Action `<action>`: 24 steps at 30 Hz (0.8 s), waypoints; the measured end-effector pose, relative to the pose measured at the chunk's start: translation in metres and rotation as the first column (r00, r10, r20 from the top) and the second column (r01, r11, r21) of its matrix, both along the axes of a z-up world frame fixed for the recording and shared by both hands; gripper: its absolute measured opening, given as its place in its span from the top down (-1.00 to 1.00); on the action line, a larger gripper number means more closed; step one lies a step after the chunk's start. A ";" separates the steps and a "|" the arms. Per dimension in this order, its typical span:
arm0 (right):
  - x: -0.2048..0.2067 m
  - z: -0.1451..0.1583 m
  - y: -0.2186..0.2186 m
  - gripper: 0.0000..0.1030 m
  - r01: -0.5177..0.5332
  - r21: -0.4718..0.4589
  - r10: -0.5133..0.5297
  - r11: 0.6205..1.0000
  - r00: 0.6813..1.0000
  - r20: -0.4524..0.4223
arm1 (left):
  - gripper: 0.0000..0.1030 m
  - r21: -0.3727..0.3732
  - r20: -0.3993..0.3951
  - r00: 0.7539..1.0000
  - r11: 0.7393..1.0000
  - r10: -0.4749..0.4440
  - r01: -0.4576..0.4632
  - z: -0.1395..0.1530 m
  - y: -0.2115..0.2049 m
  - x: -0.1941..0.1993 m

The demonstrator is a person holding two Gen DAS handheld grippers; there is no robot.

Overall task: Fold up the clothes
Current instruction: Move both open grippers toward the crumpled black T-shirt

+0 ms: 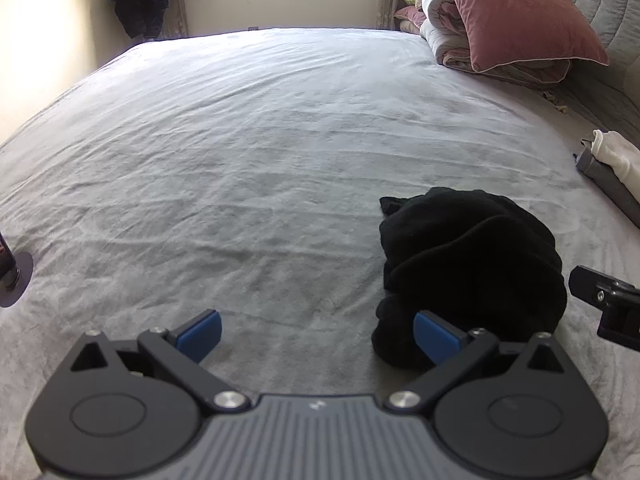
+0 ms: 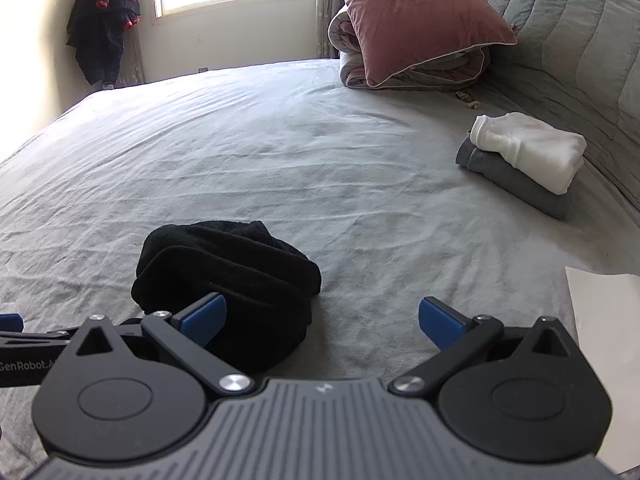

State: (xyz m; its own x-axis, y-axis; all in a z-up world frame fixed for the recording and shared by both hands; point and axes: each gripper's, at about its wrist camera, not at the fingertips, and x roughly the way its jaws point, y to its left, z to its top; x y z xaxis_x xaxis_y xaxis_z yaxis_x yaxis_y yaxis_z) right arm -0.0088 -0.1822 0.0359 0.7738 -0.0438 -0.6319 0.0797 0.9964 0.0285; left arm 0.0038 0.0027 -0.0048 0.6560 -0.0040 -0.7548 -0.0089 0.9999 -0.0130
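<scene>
Black garment [image 2: 224,280] sits bunched on bed [image 2: 320,160], between our two grippers. Left fingers [image 1: 200,330] apart, right fingers [image 2: 440,322] apart, both empty. Folded white-on-grey stack [image 2: 524,156] at 2 o'clock looks done; black one left, we reckon.

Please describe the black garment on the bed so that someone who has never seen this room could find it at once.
Start from the large grey bed with a pink pillow at its head. Near the bed's front edge, just before the two open grippers, lies the black garment, a loose crumpled heap. Unlike the white piece and the grey piece stacked neatly by the headboard, it is dark and unfolded.
</scene>
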 end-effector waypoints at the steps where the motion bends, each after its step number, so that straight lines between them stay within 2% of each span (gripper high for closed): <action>1: 0.001 -0.002 0.000 -1.00 0.002 0.003 -0.002 1.000 1.000 -0.001 | -0.99 -0.003 -0.004 1.000 1.000 0.002 -0.002 -0.002 0.001 0.001; 9: 0.013 -0.015 -0.003 -1.00 0.019 0.025 -0.018 1.000 1.000 -0.015 | -0.99 -0.019 -0.031 0.999 1.000 0.022 -0.023 -0.011 0.007 0.012; 24: 0.021 -0.018 -0.009 -1.00 0.015 0.057 -0.010 0.998 0.996 -0.086 | -0.99 -0.017 -0.072 0.997 1.000 0.025 -0.026 -0.014 0.011 0.021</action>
State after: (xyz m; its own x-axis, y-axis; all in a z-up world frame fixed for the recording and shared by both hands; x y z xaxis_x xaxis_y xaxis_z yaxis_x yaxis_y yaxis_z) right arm 0.0117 -0.1914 0.0181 0.7164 -0.0146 -0.6975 0.0970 0.9922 0.0788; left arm 0.0248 0.0140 -0.0190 0.5998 -0.0020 -0.8002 -0.0356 0.9989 -0.0291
